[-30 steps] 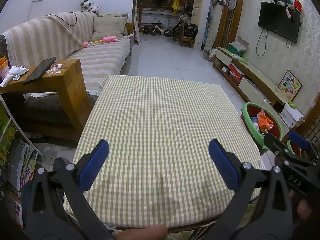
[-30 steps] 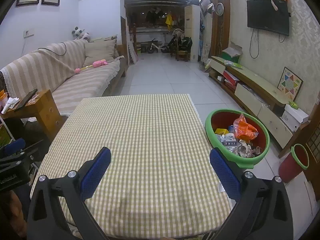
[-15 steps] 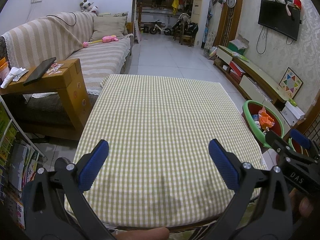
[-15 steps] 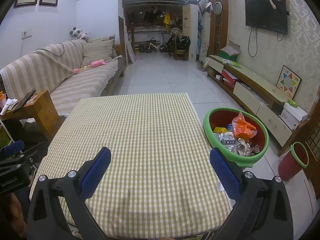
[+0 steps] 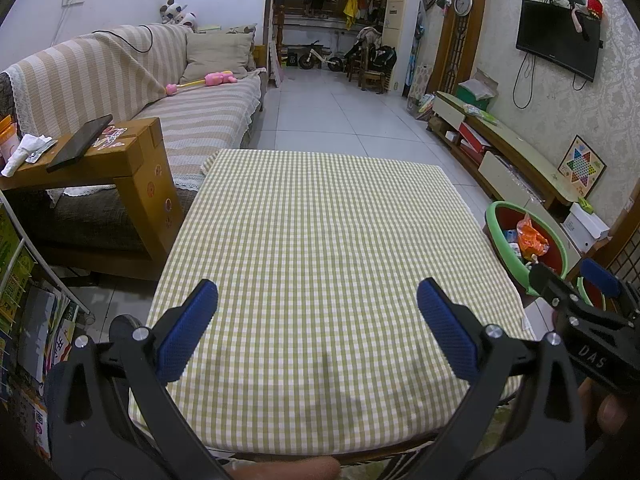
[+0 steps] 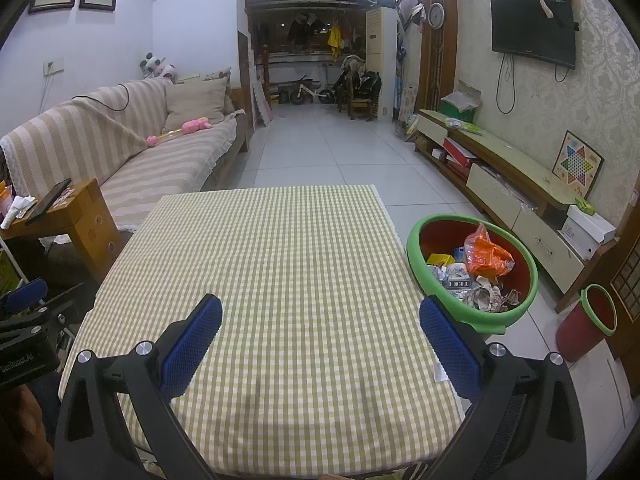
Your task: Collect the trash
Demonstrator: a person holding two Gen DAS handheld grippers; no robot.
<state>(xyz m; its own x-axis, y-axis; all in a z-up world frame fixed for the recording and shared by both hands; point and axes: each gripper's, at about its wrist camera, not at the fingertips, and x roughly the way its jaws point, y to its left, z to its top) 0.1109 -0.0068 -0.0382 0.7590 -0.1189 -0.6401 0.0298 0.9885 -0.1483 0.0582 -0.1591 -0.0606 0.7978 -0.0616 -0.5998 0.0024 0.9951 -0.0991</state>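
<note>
A table with a green-checked cloth (image 5: 324,248) fills the middle of both views (image 6: 288,280). A green-rimmed red basin (image 6: 416,256) stands on the floor to the table's right and holds an orange wrapper (image 6: 486,254), crumpled paper and other trash; it also shows in the left wrist view (image 5: 496,220). My left gripper (image 5: 318,330) is open and empty above the near table edge. My right gripper (image 6: 320,342) is open and empty, also above the near edge. Each gripper shows at the other view's edge.
A striped sofa (image 5: 192,116) and a wooden side table (image 5: 132,160) with a phone stand left. A TV bench (image 6: 512,176) runs along the right wall. A small red bin (image 6: 586,326) stands on the floor beside the basin. A magazine rack (image 5: 24,292) is at near left.
Both views have shifted slightly, as both grippers drew back and rose a little. Both stay open and empty.
</note>
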